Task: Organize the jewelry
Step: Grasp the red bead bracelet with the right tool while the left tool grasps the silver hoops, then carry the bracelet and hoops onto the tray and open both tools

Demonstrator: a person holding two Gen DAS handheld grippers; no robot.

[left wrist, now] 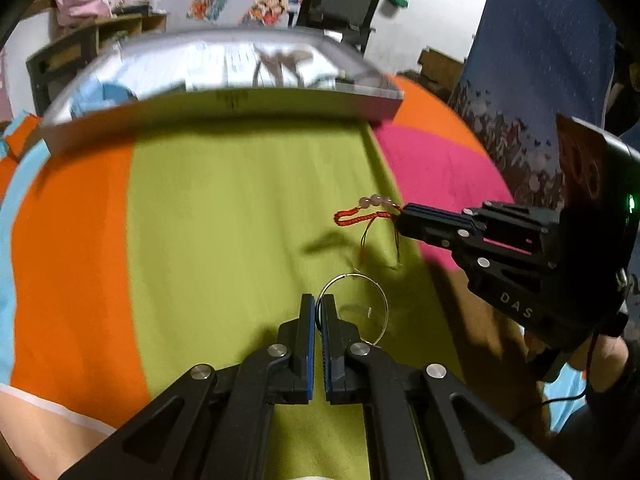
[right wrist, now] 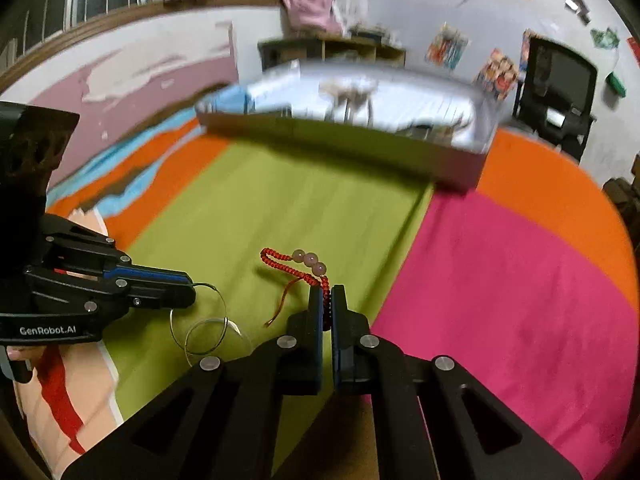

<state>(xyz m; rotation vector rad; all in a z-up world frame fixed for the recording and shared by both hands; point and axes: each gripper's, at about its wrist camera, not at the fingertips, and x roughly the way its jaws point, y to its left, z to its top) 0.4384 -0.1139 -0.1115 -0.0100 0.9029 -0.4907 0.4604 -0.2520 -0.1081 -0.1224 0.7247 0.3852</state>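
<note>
While we work from the left, our left hand-held gripper (left wrist: 318, 306) is pinching a thin silver hoop (left wrist: 362, 304) by its rim, held just above the green panel of the striped cloth (left wrist: 240, 216), likely so the wire ring hangs free for carrying. To the right, our right hand-held gripper (right wrist: 327, 300) is clamped on a red braided cord bracelet (right wrist: 296, 266) with three pale beads. Beyond both sits the grey jewelry box (right wrist: 360, 140), presumably where each piece goes.

Left gripper (right wrist: 192, 294) body reads "GenRobot.AI" — right gripper (left wrist: 402, 216) apparently "DAS".
</note>
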